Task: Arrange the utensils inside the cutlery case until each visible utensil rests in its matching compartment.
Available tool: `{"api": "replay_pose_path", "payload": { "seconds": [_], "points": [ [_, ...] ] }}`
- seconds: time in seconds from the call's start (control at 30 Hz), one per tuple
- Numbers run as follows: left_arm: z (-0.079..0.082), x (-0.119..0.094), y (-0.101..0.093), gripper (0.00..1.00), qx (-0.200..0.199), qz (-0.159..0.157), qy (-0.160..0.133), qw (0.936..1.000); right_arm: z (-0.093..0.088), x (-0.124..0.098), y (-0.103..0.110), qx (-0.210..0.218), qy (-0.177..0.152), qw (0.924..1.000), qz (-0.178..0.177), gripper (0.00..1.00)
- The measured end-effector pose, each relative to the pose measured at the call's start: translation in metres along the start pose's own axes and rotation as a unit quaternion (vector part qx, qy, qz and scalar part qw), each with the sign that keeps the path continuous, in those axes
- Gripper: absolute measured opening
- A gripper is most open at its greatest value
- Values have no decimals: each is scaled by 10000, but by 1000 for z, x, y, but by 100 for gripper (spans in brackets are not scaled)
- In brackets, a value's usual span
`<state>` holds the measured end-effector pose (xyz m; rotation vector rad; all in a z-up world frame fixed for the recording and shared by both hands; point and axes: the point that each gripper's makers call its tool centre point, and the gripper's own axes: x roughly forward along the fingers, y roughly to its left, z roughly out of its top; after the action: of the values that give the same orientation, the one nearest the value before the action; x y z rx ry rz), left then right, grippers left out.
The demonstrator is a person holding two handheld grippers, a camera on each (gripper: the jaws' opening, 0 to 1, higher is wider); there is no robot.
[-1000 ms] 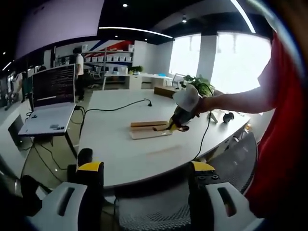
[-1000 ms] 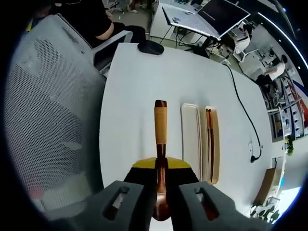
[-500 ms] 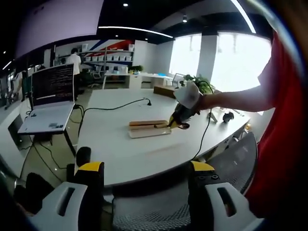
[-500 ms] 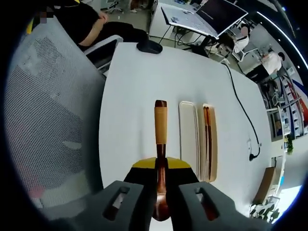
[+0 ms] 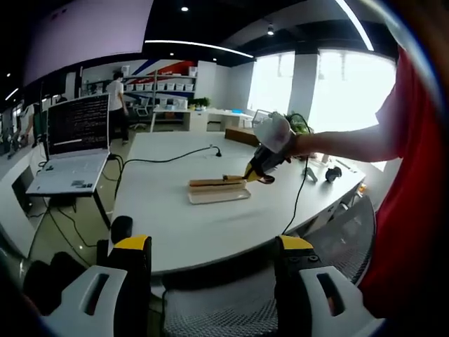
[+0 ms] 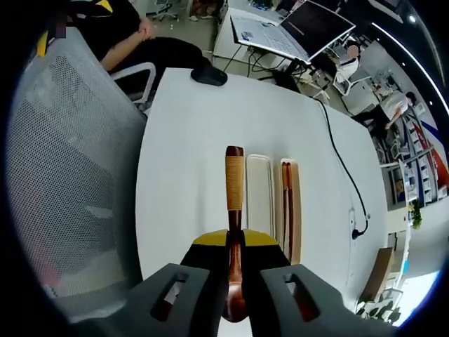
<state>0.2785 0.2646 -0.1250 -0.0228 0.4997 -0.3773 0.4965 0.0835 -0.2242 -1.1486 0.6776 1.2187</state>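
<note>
The right tongs pinch a wooden-handled utensil with a dark tip, carried above the white tabletop beside the pale oblong cutlery case. Next: lower it into the empty compartment. The left tongs hang spread, well away.

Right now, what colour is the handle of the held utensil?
Light tan wood with a dark brown tip on the utensil, clearest in the right gripper view.
</note>
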Motion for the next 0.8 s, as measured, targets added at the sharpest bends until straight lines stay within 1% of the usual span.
{"api": "replay_pose_path", "payload": {
  "seconds": [0.1, 0.17, 0.3, 0.53, 0.6, 0.67, 0.73, 0.8],
  "points": [
    [-1, 0, -1, 73, -13, 4, 17, 10000, 0, -1, -2, 15, -10, 10000, -5, 1],
    [-1, 1, -2, 73, -19, -19, 0, 10000, 0, 0, -1, 100, -10, 9999, 27, 1],
    [-1, 3, -5, 73, 13, -58, 20, 10000, 0, 2, 2, 102, -7, 9999, 33, 1],
    [2, 2, 0, 73, 45, -58, 7, 10000, 1, 1, 2, 22, 32, 10000, 61, 1],
    [2, 2, 2, 73, 68, -49, 23, 10000, 1, 0, 7, 18, -16, 10000, 86, 1],
    [3, 3, 2, 73, 71, -40, 15, 10000, -2, 2, 9, -59, 19, 10000, 58, 1],
    [4, 3, 2, 73, 55, -54, 9, 10000, -6, 4, 8, -100, 110, 9999, 76, 1],
    [4, 4, 2, 73, 98, -62, 38, 9999, -5, 2, 3, -126, 118, 9998, 52, 1]
  ]
}}
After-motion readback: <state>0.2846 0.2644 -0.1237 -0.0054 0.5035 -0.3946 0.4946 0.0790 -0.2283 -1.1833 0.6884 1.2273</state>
